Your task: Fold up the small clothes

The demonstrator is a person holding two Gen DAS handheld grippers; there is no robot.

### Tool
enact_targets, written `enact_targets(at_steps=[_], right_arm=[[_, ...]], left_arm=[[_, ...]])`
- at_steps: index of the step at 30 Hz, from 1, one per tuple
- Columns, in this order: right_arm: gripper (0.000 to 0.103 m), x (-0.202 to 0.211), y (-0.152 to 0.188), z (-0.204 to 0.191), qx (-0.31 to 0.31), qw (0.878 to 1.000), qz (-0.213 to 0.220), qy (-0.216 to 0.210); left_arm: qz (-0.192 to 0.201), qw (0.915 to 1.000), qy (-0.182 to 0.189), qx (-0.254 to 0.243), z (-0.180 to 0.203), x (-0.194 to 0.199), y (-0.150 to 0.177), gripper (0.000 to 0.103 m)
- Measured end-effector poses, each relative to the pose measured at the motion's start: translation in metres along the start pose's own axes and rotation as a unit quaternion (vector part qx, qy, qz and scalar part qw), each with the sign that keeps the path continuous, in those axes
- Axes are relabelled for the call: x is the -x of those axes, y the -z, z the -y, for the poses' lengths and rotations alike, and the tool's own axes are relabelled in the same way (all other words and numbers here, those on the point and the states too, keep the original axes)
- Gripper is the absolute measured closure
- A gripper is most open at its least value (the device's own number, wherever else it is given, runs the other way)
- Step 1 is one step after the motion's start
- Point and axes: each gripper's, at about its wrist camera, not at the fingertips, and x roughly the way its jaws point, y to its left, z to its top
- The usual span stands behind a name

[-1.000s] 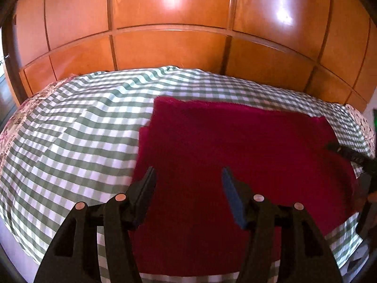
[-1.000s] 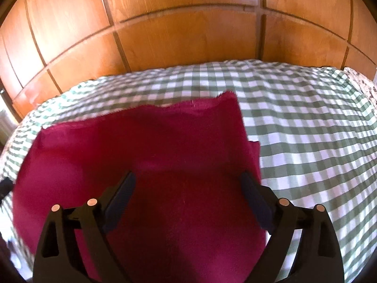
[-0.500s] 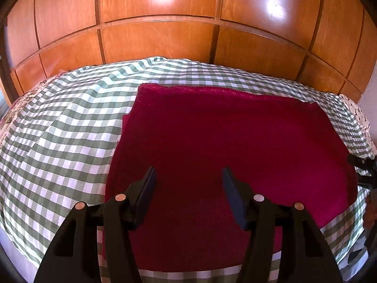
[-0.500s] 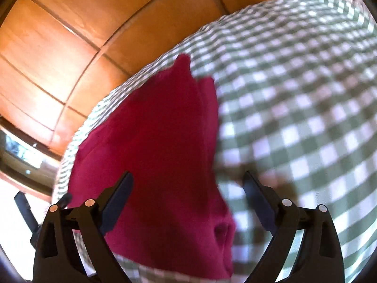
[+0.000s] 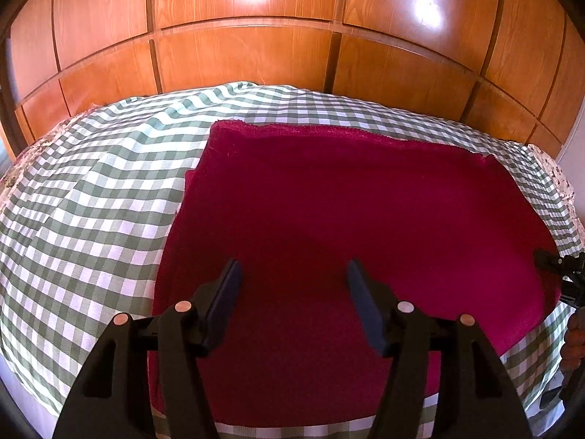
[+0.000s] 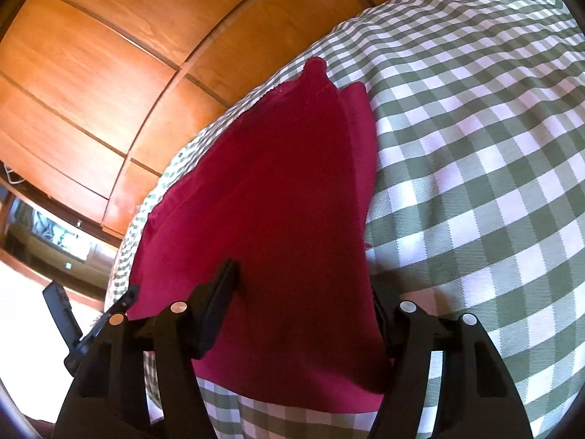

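Crimson fleece cloth (image 5: pixel 351 241), lying flat on green-and-white checked bedcover (image 5: pixel 91 197) before glossy wooden panelling (image 5: pixel 256 55). Left gripper (image 5: pixel 292 285) spread above its near part, empty. Right gripper (image 6: pixel 303 292) closing around its right edge.

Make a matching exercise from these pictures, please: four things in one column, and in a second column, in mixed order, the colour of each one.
Things:
1. cloth
2. bed cover
3. wall panels
4. left tool

Colours:
A. black
B. orange-brown wood
C. dark red
D. green and white checks

Right pairs: 1-C, 2-D, 3-B, 4-A
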Motion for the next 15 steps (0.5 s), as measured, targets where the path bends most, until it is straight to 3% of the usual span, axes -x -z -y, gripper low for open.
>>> enact_targets(at_steps=[4, 6, 8, 12, 15], right_arm=[[0.047, -0.001, 0.000, -0.002, 0.001, 1.000, -0.005, 0.000], [0.061, -0.001, 0.001, -0.003, 0.003, 1.000, -0.008, 0.002], [0.067, 0.000, 0.001, -0.008, 0.005, 1.000, -0.011, 0.001], [0.071, 0.008, -0.002, -0.037, 0.036, 0.999, 0.000, -0.005], [0.072, 0.019, -0.009, -0.071, 0.070, 0.997, 0.014, -0.021]], left_arm=[[0.001, 1.0000, 0.002, -0.001, 0.000, 0.001, 0.000, 0.044], [0.000, 1.0000, 0.004, -0.005, 0.000, 0.001, 0.000, 0.044], [-0.001, 1.0000, 0.009, -0.004, -0.002, 0.002, -0.001, 0.044], [-0.008, 0.9994, 0.031, 0.012, -0.012, 0.003, -0.004, 0.047], [-0.014, 0.9962, 0.073, 0.046, -0.032, 0.007, -0.009, 0.047]])
